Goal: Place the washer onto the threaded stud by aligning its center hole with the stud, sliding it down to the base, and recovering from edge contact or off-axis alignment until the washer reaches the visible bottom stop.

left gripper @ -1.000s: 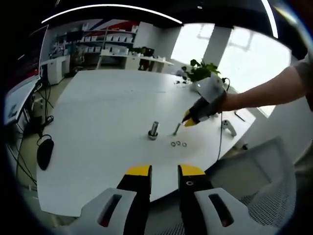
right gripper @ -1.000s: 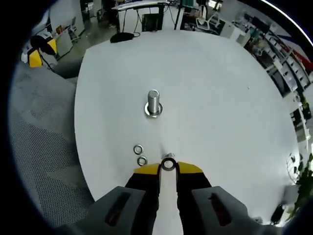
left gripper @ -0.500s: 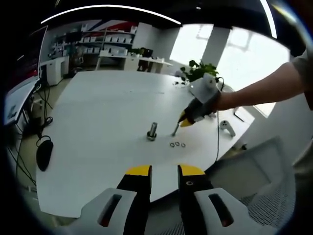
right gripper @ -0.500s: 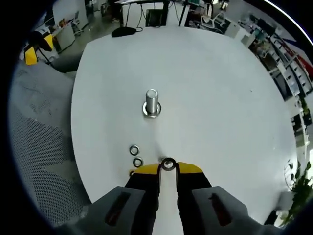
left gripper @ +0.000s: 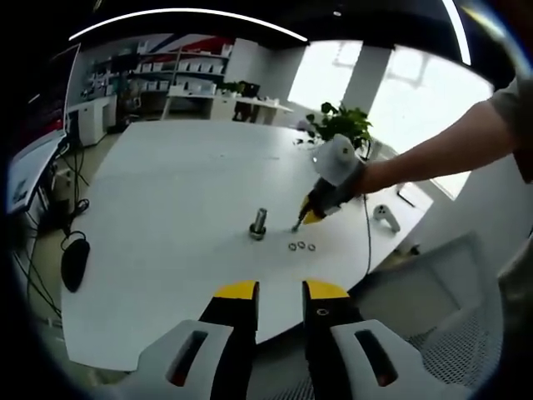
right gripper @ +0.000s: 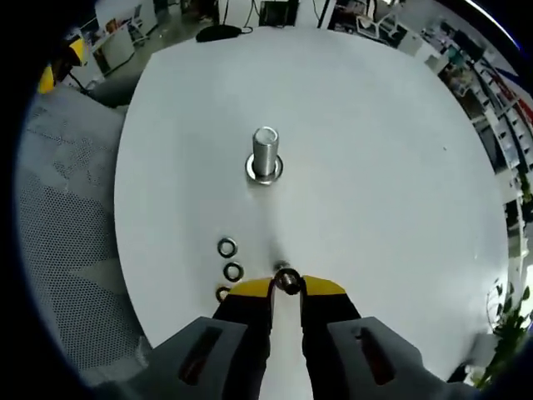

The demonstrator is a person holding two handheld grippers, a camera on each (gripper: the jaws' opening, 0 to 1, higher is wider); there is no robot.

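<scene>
A: Between right gripper [right gripper: 286,287] tips: washer [right gripper: 287,279], pinched, above white table [right gripper: 375,183]. Stud [right gripper: 265,153] now nearer vs 1 s ago.

B: So carry underway, not aligned yet. Left gripper [left gripper: 279,290]: narrow gap, empty. Spare washers [right gripper: 230,259] lie beside.

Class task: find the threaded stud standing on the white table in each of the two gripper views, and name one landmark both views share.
Left gripper view: threaded stud just left of centre, beside the right gripper.
Right gripper view: threaded stud upper centre, ahead of the jaws holding a washer.
Shared landmark: the loose washers on the table.
</scene>
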